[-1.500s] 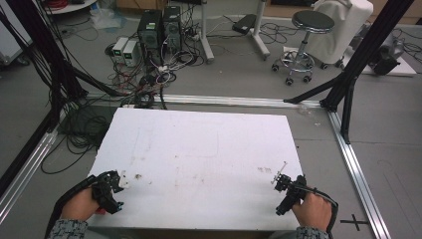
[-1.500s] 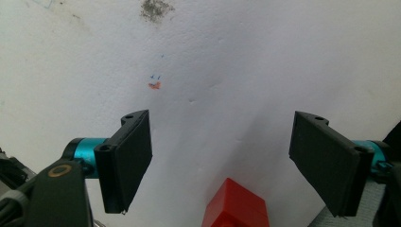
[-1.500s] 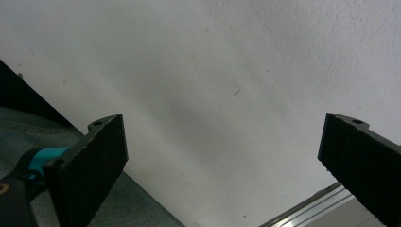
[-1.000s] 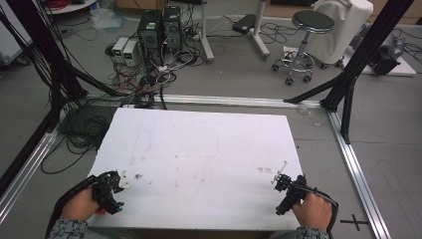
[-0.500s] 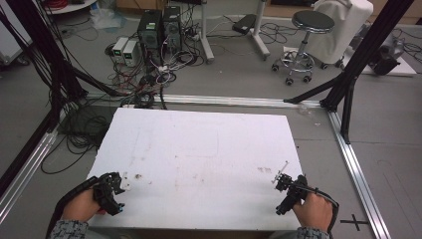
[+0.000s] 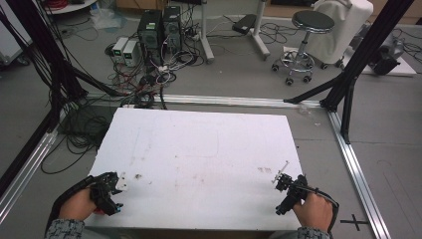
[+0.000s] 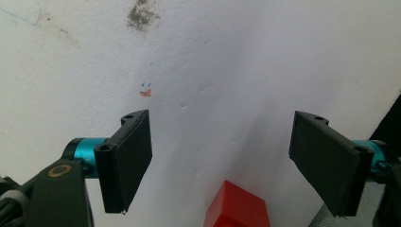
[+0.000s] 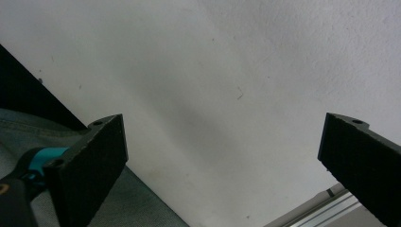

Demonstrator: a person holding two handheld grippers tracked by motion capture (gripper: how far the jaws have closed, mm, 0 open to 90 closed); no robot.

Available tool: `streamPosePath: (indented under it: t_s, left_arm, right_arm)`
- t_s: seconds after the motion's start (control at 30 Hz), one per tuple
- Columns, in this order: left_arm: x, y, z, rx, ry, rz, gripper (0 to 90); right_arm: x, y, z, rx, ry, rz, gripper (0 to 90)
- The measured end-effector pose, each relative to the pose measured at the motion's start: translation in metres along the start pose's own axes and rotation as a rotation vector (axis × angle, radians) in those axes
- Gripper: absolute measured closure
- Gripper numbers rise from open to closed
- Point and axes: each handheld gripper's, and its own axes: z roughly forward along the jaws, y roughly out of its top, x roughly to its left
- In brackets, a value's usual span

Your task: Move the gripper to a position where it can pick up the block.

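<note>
My left gripper [image 6: 110,193] rests at the near left corner of the white table [image 6: 209,154], held in a hand. In the left gripper view its jaws stand wide apart [image 7: 222,161] over the white surface, and a red block [image 7: 236,210] lies between them near the bottom edge; the jaws do not touch it. A speck of that red block [image 6: 101,212] peeks out by the left hand in the high view. My right gripper [image 6: 288,191] sits at the near right corner, jaws spread wide [image 8: 222,165] with nothing between them.
The table surface carries faint smudges [image 6: 137,176] and marks. Aluminium rails [image 6: 356,169] frame the table on the floor. Beyond the far edge lie tangled cables and computer towers [image 6: 159,27], plus a round stool [image 6: 311,25]. Black posts [image 6: 358,55] stand at both sides.
</note>
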Motion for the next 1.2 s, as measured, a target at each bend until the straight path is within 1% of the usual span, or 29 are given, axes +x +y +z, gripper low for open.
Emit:
streamPosePath:
  t_s: [0.03,0.1,0.2,0.23,0.3,0.33,0.4,0.43,0.47,0.6,0.63,0.7,0.73,0.77,0.83,0.87,0.93,1.03,1.07,1.1,1.17,1.2]
  left_arm:
    - [0.001,-0.001,0.0,-0.009,-0.005,0.003,22.3]
    - [0.002,-0.003,-0.001,-0.012,-0.009,0.017,22.3]
    - [0.003,-0.005,-0.003,-0.008,-0.024,0.056,22.2]
    - [0.004,-0.006,-0.003,-0.012,-0.027,0.062,22.2]
    - [0.005,-0.008,-0.005,-0.026,-0.044,0.092,22.3]
    - [0.005,-0.008,-0.005,-0.026,-0.044,0.092,22.2]
    - [0.007,-0.011,-0.006,-0.031,-0.056,0.121,22.3]
    - [0.008,-0.012,-0.006,-0.03,-0.057,0.129,22.3]
    - [0.008,-0.012,-0.006,-0.03,-0.057,0.129,22.3]
    - [0.011,-0.016,-0.008,-0.034,-0.07,0.166,22.4]
    - [0.012,-0.018,-0.011,-0.037,-0.078,0.189,22.4]
    - [0.013,-0.019,-0.012,-0.038,-0.077,0.196,22.4]
    - [0.015,-0.02,-0.015,-0.047,-0.077,0.22,22.4]
    - [0.015,-0.02,-0.015,-0.047,-0.077,0.22,22.5]
    - [0.016,-0.022,-0.018,-0.06,-0.089,0.244,22.5]
    - [0.018,-0.024,-0.02,-0.057,-0.095,0.256,22.5]
    - [0.018,-0.025,-0.02,-0.055,-0.096,0.261,22.5]
    - [0.02,-0.027,-0.023,-0.053,-0.102,0.284,22.5]
    - [0.02,-0.028,-0.023,-0.047,-0.107,0.303,22.5]
    - [0.02,-0.028,-0.023,-0.047,-0.107,0.303,22.5]
    - [0.021,-0.031,-0.023,-0.031,-0.108,0.32,22.5]
    - [0.021,-0.032,-0.023,-0.025,-0.106,0.322,22.5]
  right_arm:
    - [0.0,0.0,0.0,0.002,0.003,0.002,1.4]
    - [0.001,0.001,0.0,0.004,0.003,0.001,1.4]
    - [0.001,0.001,0.0,0.001,0.003,-0.005,1.3]
    - [0.001,0.002,0.0,0.004,0.005,-0.006,1.4]
    - [0.001,0.002,0.0,0.006,0.005,-0.004,1.4]
    - [0.001,0.002,0.0,0.006,0.005,-0.004,1.4]
    - [0.001,0.002,0.001,0.002,0.007,-0.003,1.4]
    - [0.001,0.002,0.001,0.002,0.009,-0.003,1.4]
    - [0.001,0.002,0.001,0.003,0.009,-0.003,1.4]
    - [0.0,0.001,0.001,0.003,0.009,-0.001,1.4]
    - [0.0,0.001,0.001,0.003,0.008,-0.001,1.3]
    - [0.0,0.001,0.001,0.004,0.007,-0.004,1.4]
    - [0.0,0.001,0.0,0.0,0.008,-0.005,1.4]
    - [0.0,0.001,0.0,0.0,0.008,-0.005,1.4]
    - [0.0,0.001,0.0,-0.003,0.006,-0.006,1.3]
    - [0.0,0.001,0.0,-0.003,0.007,-0.005,1.4]
    - [0.0,0.001,0.0,-0.005,0.007,-0.002,1.3]
    - [0.0,0.0,-0.001,-0.006,0.008,-0.003,1.4]
    - [0.0,0.0,-0.001,-0.006,0.009,0.002,1.3]
    - [0.0,0.0,-0.001,-0.007,0.009,0.0,1.4]
    - [0.0,0.0,-0.001,-0.007,0.009,-0.001,1.4]
    - [0.0,0.0,-0.001,-0.009,0.008,-0.001,1.4]
